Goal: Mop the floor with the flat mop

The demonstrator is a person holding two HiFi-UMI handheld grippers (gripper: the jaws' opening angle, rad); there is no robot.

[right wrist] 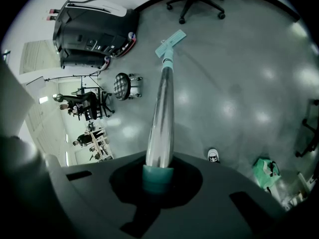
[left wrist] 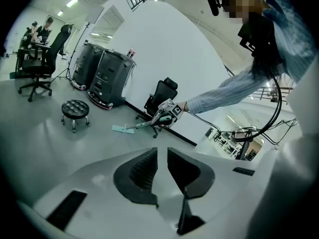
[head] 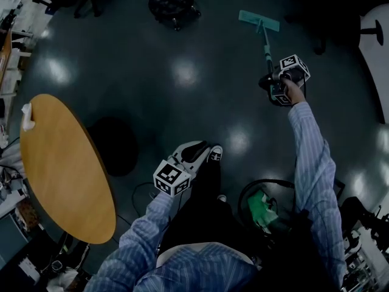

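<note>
Holding the flat mop [head: 259, 20] by its handle, right tongs [right wrist: 158, 176] clenched around it, left tongs [left wrist: 162, 158] slightly parted, empty, above the floor [head: 121, 59]

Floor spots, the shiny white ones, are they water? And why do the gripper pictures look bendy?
Head view: the picture is dim, and the pale spots on the floor look like reflected light, not water. Left gripper view: brighter, a wide lens curves the wall, and the corners go black. Right gripper view: same bending, and a glare streak runs down the mop.
</note>
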